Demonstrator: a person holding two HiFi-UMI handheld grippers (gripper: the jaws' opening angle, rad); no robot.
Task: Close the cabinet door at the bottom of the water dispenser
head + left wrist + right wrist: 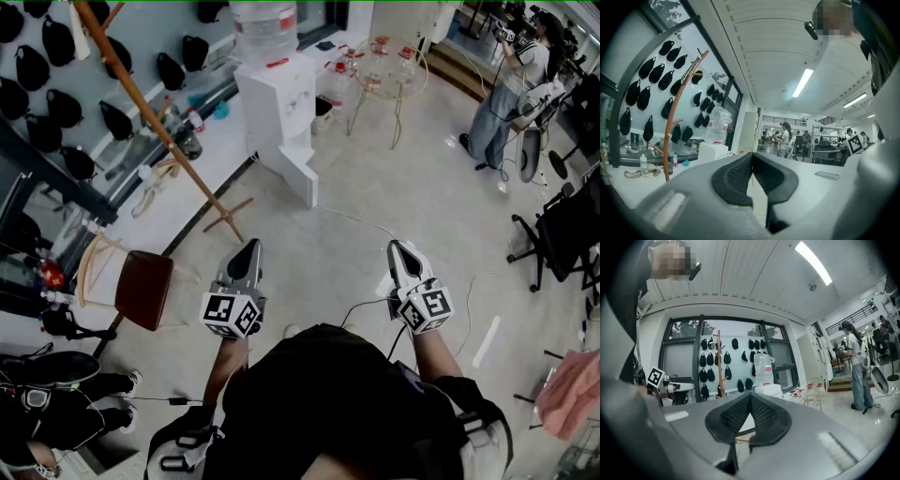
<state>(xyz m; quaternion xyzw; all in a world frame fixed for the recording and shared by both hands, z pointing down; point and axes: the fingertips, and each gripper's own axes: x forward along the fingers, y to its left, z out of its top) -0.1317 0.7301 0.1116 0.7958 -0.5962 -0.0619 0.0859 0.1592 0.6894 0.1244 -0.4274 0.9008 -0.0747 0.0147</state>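
The white water dispenser point(272, 98) stands at the far wall with a clear bottle point(264, 28) on top. Its bottom cabinet door point(298, 173) hangs open, swung out over the floor. Both grippers are held level well short of it, out in front of the person. My left gripper point(251, 247) is shut with nothing in it, and my right gripper point(396, 249) is shut and empty too. In the left gripper view the shut left gripper point(751, 165) has the dispenser point(711, 152) beyond it to the left. The right gripper view shows the shut right gripper point(750, 401) below the dispenser point(768, 390).
A wooden coat rack point(159, 131) leans up at the left of the dispenser. A chair with a brown seat point(142, 287) stands at my left. A wire table point(394, 66) is right of the dispenser. A person point(502, 103) and office chairs point(562, 234) are at the right. A cable point(361, 220) runs over the floor.
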